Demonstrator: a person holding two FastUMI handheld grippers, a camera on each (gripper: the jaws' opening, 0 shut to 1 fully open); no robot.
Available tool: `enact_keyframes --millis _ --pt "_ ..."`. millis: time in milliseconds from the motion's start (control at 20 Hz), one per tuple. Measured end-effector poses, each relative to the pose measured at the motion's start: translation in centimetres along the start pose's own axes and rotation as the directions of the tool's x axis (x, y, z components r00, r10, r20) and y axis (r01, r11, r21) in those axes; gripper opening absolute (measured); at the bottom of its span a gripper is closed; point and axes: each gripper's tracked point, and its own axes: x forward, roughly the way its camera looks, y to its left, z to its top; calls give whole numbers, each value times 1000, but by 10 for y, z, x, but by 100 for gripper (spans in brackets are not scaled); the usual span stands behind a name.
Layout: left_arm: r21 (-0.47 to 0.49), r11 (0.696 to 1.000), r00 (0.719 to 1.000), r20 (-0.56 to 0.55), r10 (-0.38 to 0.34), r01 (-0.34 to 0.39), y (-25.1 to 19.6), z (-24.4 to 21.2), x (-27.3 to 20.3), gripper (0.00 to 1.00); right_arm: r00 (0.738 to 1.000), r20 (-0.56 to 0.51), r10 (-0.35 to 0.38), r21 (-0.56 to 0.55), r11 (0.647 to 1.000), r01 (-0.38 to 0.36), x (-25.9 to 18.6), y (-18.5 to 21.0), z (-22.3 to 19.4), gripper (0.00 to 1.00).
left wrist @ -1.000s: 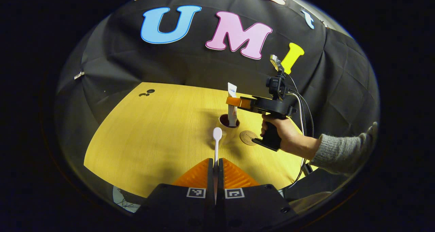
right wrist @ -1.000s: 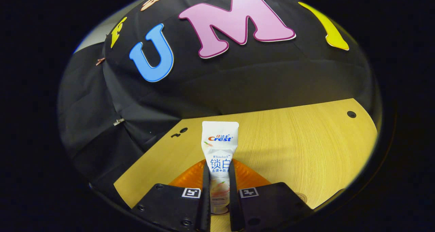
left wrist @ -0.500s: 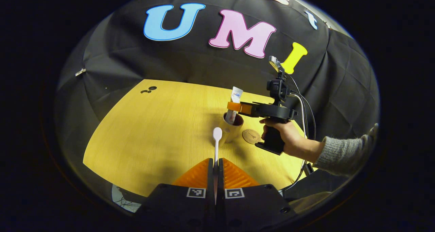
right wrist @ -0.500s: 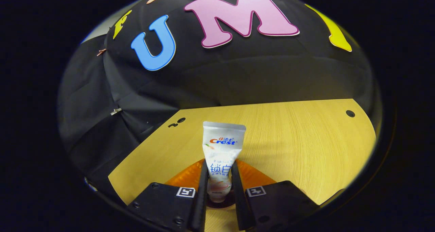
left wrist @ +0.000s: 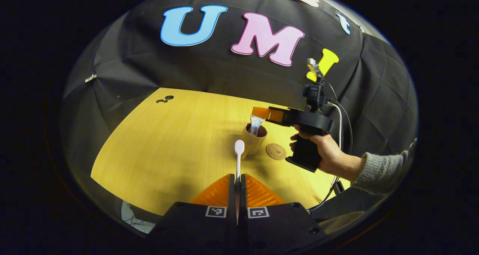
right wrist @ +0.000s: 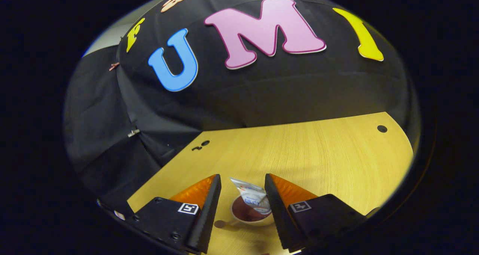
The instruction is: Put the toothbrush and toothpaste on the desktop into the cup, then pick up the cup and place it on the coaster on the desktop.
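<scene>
My left gripper (left wrist: 237,178) is shut on the handle of a white toothbrush (left wrist: 238,152), whose head points forward above the yellow desktop (left wrist: 168,143). Beyond it stands a tan cup (left wrist: 253,142) with a dark inside, and the white toothpaste tube (left wrist: 256,122) leans in it. The right gripper (left wrist: 264,113), held by a hand (left wrist: 323,154), hovers just above the cup. In the right gripper view that gripper (right wrist: 242,180) is open, and below it the toothpaste tube (right wrist: 251,199) rests inside the cup (right wrist: 249,214). A round brown coaster (left wrist: 275,151) lies right of the cup.
The booth's black cloth wall (left wrist: 209,68) closes off the back of the desktop. Small dark holes (left wrist: 164,99) mark the desktop's far left corner. A cable (left wrist: 338,128) hangs from the right gripper down past the desk edge.
The right gripper opened and let go of the toothpaste, which dropped deeper into the cup and tilted. That gripper then rose and drew back slightly. My left gripper stayed put.
</scene>
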Motion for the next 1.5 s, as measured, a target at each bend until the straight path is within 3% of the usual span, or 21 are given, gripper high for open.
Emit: enact_keyframes --millis 300,700,1000,1250,1500 --pt "1 999 997 66 -33 33 -17 32 19 6 998 53 -45 7 999 44 -77 -28 36 72" --pt "-7 995 980 172 -97 100 -44 88 63 6 991 -58 -117 -19 993 116 -179 -72 -6 72" --pt "-124 982 951 290 -103 144 -52 136 106 6 980 -102 -171 2 985 172 -217 -110 -23 72" --pt "-207 970 937 347 -49 127 -49 156 141 6 974 -127 -188 18 981 192 -234 -139 -25 72" --pt "-308 950 903 421 84 55 -34 170 173 6 975 -164 -152 15 988 156 -239 -157 -25 72"
